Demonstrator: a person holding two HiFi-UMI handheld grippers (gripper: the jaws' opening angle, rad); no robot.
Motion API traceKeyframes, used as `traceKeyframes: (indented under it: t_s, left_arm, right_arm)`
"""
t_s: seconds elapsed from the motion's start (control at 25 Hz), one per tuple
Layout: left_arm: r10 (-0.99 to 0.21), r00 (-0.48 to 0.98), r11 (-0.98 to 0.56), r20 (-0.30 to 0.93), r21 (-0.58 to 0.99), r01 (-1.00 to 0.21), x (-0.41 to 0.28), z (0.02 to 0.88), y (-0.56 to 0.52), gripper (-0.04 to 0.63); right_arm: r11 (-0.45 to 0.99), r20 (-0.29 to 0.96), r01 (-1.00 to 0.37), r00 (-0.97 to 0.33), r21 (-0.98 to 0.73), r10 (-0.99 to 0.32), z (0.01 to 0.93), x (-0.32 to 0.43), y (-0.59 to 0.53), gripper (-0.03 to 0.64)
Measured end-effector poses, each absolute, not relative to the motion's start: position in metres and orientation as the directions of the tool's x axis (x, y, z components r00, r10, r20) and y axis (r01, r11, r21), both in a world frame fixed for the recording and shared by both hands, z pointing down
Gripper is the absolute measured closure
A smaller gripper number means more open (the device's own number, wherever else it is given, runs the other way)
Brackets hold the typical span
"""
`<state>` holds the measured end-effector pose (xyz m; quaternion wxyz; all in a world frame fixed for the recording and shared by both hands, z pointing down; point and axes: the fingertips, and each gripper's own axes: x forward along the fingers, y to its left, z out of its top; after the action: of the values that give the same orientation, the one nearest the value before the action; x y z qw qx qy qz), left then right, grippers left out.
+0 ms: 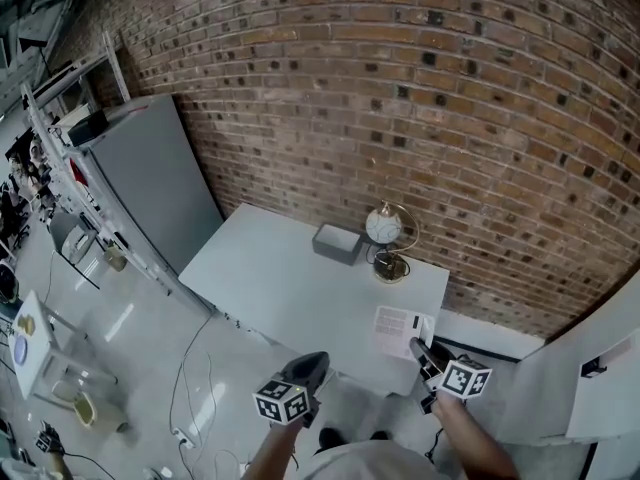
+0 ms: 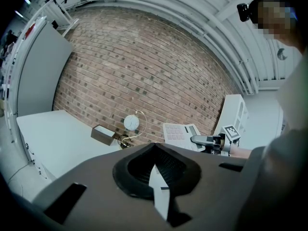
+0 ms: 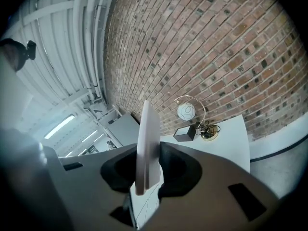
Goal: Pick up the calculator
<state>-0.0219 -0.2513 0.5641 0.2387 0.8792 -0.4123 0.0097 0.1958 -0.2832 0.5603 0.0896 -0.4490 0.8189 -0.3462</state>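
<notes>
The white calculator (image 1: 400, 328) hangs over the front right corner of the white table (image 1: 280, 278), with my right gripper (image 1: 421, 349) shut on its near edge. In the right gripper view the calculator (image 3: 147, 143) stands edge-on between the two dark pads. The left gripper view shows the calculator (image 2: 179, 133) tilted, keys facing the camera, with the right gripper (image 2: 201, 139) clamped on it. My left gripper (image 1: 311, 361) hovers off the table's front edge, apart from the calculator. Its jaws meet at the tips with nothing between them.
A grey box (image 1: 336, 243) and a globe-shaped lamp (image 1: 385, 226) stand at the table's back edge against the brick wall. A grey cabinet (image 1: 150, 183) and a shelf rack are to the left. A white cabinet (image 1: 590, 388) is on the right. Cables lie on the floor.
</notes>
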Motion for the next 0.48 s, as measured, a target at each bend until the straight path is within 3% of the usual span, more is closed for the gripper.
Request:
traceKeyframes:
  t_s: [0.48]
  left_arm:
    - [-0.73, 0.645, -0.528, 0.223, 0.415, -0.741, -0.0256, 0.5692, -0.2448, 0.581]
  right_arm:
    - [0.369, 0.159, -0.657, -0.6, -0.657, -0.784, 0.5629, 0.1917, -0.278, 0.506]
